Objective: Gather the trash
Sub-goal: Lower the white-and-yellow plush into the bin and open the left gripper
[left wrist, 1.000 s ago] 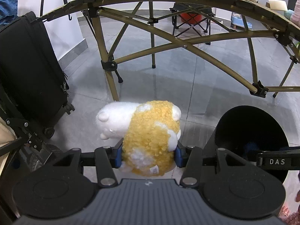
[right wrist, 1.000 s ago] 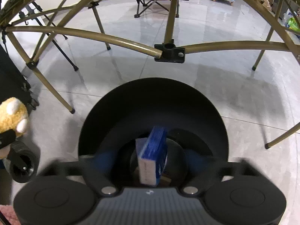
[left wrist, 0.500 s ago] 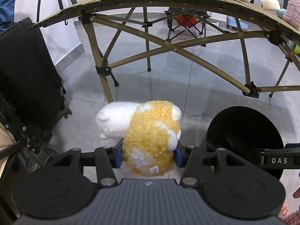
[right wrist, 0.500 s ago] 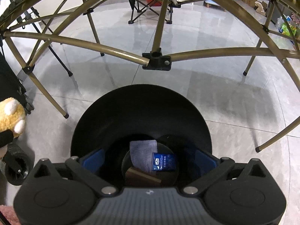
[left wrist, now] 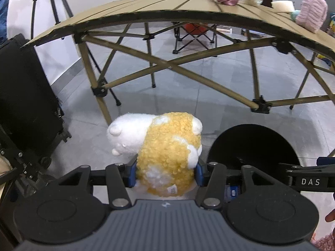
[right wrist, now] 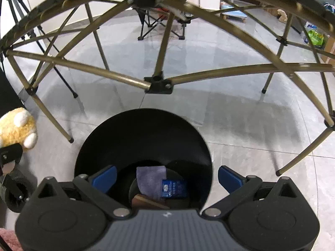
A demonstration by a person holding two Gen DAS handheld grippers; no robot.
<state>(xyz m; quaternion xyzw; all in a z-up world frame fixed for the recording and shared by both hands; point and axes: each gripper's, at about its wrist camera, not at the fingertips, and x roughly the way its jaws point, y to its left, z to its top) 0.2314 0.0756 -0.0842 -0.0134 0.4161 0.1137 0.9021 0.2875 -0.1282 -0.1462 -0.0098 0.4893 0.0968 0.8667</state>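
While our left gripper [left wrist: 166, 172] pinches the plush toy [left wrist: 167, 152] mid-body, it looks soft, light, squashy; right gripper [right wrist: 167, 179] gapes empty over the bin [right wrist: 142, 125].

Your left gripper [left wrist: 166, 172] clamps a yellow-and-white plush toy [left wrist: 165, 152] between its blue pads. A black bin [left wrist: 252, 146] stands just right, below the folding table [left wrist: 167, 10].

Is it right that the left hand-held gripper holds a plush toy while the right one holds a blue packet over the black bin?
Not quite. The right hand-held gripper is open and empty; the blue packet already lies inside the bin, as the right wrist view shows. The left hand-held gripper does hold the plush toy.
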